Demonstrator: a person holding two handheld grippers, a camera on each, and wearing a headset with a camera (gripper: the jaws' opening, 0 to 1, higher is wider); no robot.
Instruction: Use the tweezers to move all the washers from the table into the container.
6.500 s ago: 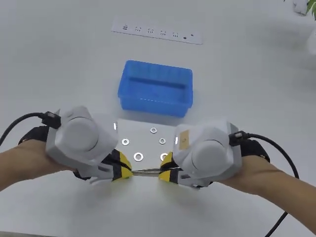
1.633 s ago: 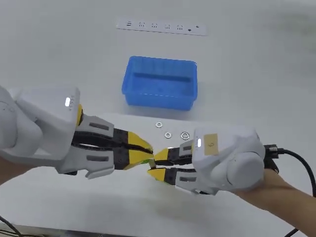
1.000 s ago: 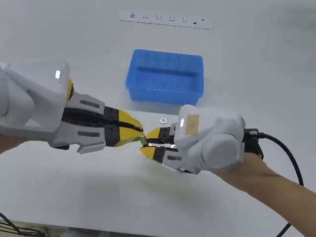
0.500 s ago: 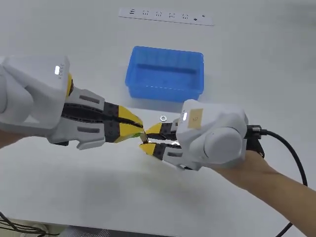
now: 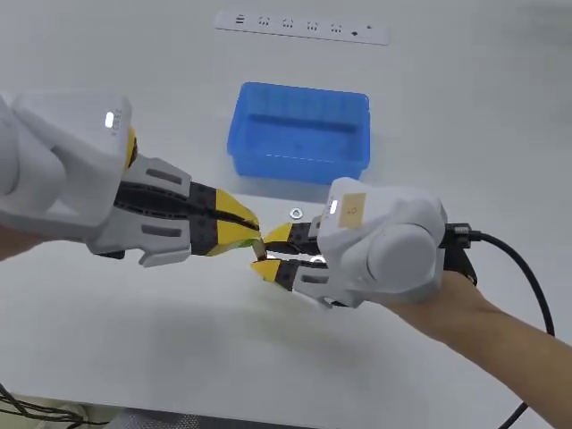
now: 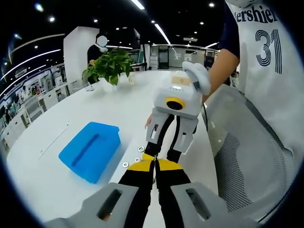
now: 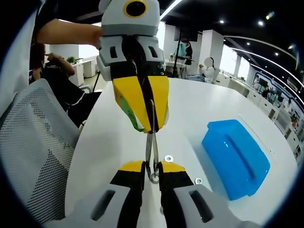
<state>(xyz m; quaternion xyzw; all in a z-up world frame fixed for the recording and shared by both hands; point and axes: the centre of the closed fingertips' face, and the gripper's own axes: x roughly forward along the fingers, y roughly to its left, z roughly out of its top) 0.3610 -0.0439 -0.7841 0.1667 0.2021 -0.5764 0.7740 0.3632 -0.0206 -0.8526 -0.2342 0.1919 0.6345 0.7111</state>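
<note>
We had lifted the tweezers (image 7: pixel 152 152) off the table (image 5: pixel 179 340) — left gripper (image 5: pixel 253 234) and right gripper (image 5: pixel 268 255) both clamped on them. Washers (image 7: pixel 168 158) beside the right gripper awaited transfer.

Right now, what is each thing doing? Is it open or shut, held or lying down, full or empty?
left gripper: shut on the tweezers
right gripper: shut on the tweezers
tweezers: held at both ends, off the table
container: upright, open top, no washer seen inside
washers: lying flat on the table, outside the container
</note>
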